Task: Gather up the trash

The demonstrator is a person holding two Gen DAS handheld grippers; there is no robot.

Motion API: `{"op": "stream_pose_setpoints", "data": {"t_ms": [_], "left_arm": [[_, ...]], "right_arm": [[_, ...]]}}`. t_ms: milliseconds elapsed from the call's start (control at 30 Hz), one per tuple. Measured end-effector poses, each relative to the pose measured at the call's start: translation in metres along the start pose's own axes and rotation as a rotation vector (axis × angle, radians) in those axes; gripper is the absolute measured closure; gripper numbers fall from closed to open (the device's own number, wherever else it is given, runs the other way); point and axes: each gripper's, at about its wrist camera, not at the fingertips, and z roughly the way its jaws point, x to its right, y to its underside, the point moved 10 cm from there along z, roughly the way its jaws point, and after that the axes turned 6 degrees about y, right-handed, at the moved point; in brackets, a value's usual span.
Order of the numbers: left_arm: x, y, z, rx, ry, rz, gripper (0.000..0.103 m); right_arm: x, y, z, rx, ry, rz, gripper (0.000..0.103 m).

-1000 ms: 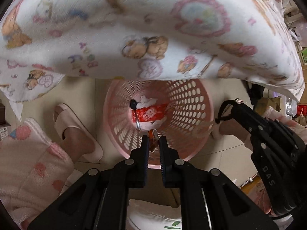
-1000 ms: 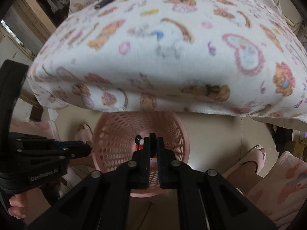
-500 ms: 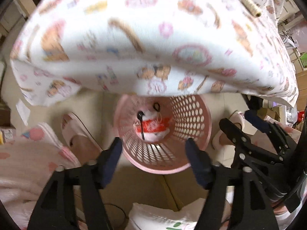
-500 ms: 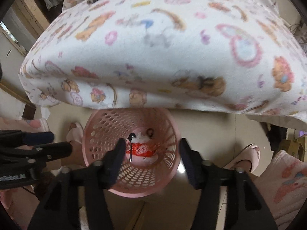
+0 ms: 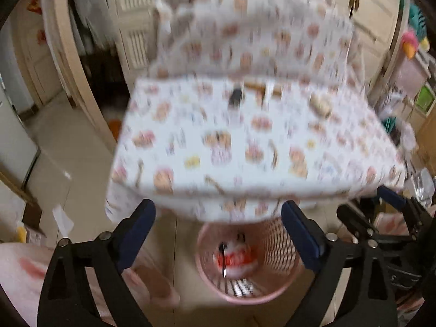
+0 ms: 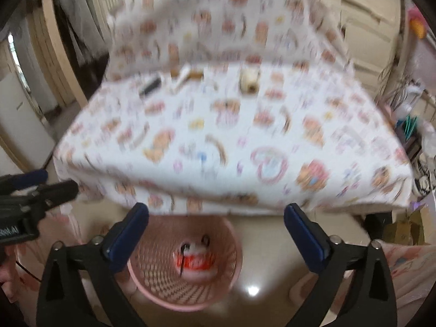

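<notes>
Cartoon-print cloth (image 5: 245,147) covered a table and filled most of both views, blurred; its front edge overhung part of the pink basket (image 5: 272,294) on the tiled floor (image 5: 68,150) below. Cream louvered doors (image 5: 130,27) stood behind. On the cloth, well apart from the basket, lay a thread spool (image 6: 249,83), a dark stick-like item (image 6: 150,85) and a pale one (image 6: 181,77); too blurred to say more. Inside the basket sat the trash: a red wrapper (image 6: 194,263) on white paper, with a dark thin piece beside it. Left gripper (image 5: 218,237) was above the basket, jaws opening, wide apart, nothing between them. Right gripper (image 6: 216,234) likewise, jaws opening, empty. Each gripper showed at the edge of the other's view. Pink patterned clothing (image 5: 19,272) was at lower left.
</notes>
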Motion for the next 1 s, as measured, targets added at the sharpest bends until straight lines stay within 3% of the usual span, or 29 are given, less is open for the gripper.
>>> {"op": "stream_pose_setpoints", "data": {"t_ms": [200, 333, 567, 667, 700, 833, 967, 1000], "left_arm": [[-0.005, -0.019, -0.018, 0.096, 0.039, -0.043, 0.008], [-0.01, -0.022, -0.021, 0.101, 0.002, -0.063, 0.004], [-0.004, -0.053, -0.034, 0.103, 0.058, -0.044, 0.004], [-0.016, -0.077, -0.041, 0.118, -0.08, -0.034, 0.004], [-0.015, -0.086, -0.042, 0.12, -0.08, -0.02, 0.004], [-0.006, -0.117, -0.042, 0.123, -0.027, 0.029, 0.004], [0.0, -0.136, -0.031, 0.106, 0.051, 0.004, 0.004], [-0.003, -0.138, -0.027, 0.104, 0.041, -0.007, 0.004]], "right_arm": [[0.002, -0.018, -0.023, 0.083, -0.009, 0.007, 0.0], [0.006, -0.028, -0.033, 0.115, -0.003, 0.002, 0.0], [0.012, -0.065, -0.055, 0.167, -0.013, -0.035, 0.0], [0.017, -0.096, -0.072, 0.221, -0.026, -0.057, 0.0], [0.018, -0.107, -0.077, 0.24, -0.028, -0.066, 0.0], [0.023, -0.148, -0.09, 0.303, -0.031, -0.076, 0.0], [0.035, -0.172, -0.082, 0.341, -0.012, -0.068, 0.0], [0.038, -0.174, -0.076, 0.337, -0.009, -0.065, 0.0]]}}
